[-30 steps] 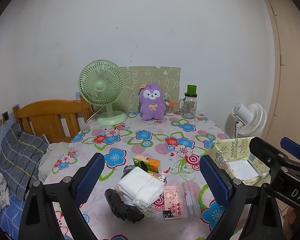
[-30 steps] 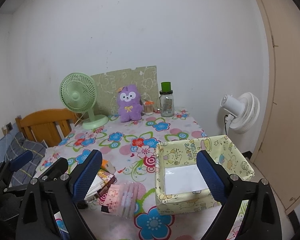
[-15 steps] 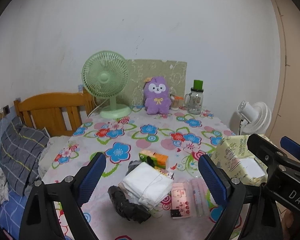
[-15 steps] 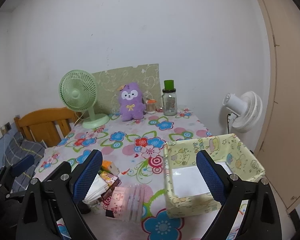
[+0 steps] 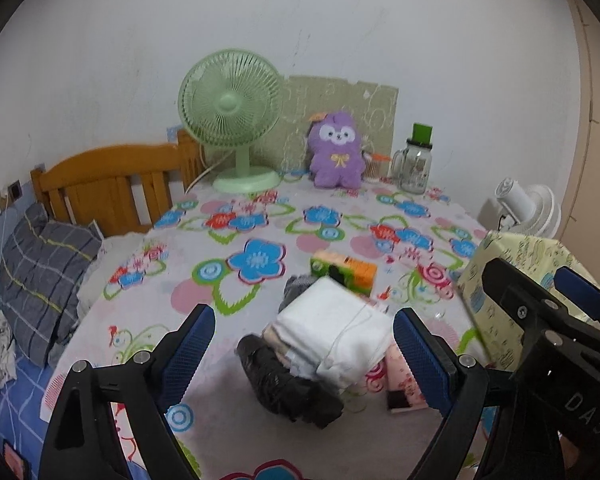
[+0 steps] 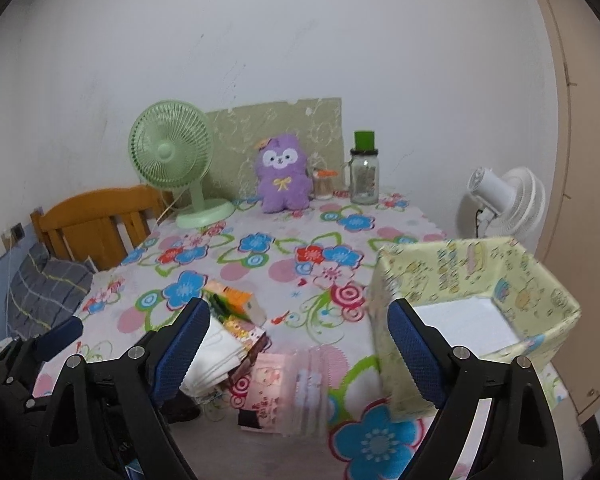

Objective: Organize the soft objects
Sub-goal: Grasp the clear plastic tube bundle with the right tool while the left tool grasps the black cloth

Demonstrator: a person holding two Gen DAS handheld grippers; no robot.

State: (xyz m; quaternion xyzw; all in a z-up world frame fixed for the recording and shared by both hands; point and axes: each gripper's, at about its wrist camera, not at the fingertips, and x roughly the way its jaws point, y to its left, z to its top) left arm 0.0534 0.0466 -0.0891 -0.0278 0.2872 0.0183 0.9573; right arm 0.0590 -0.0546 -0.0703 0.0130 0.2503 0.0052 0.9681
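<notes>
A pile of soft things lies on the flowered tablecloth [image 5: 260, 256]: a folded white cloth [image 5: 336, 332], a crumpled black piece [image 5: 288, 384] in front of it and a grey piece [image 5: 300, 284] behind. My left gripper [image 5: 304, 312] hovers open above and around this pile, touching nothing. My right gripper [image 6: 298, 303] hangs over a pink packet [image 6: 272, 392] beside the white cloth [image 6: 216, 356]. Its jaws are closing, with nothing pressed between the pads. A yellow printed box [image 6: 472, 280] stands to the right with a white sheet on its floor.
A green-and-orange tissue pack [image 5: 344, 268] lies behind the pile. At the table's back stand a green fan [image 5: 232, 112], a purple plush [image 5: 336, 152] and a jar [image 5: 416, 164]. A wooden headboard [image 5: 112, 180] and pillow [image 5: 44, 264] are left, a white fan [image 5: 528, 208] right.
Both grippers have sunk and moved in toward the table, so the pile and the yellow box look larger and nearer. Nothing on the table has moved.
</notes>
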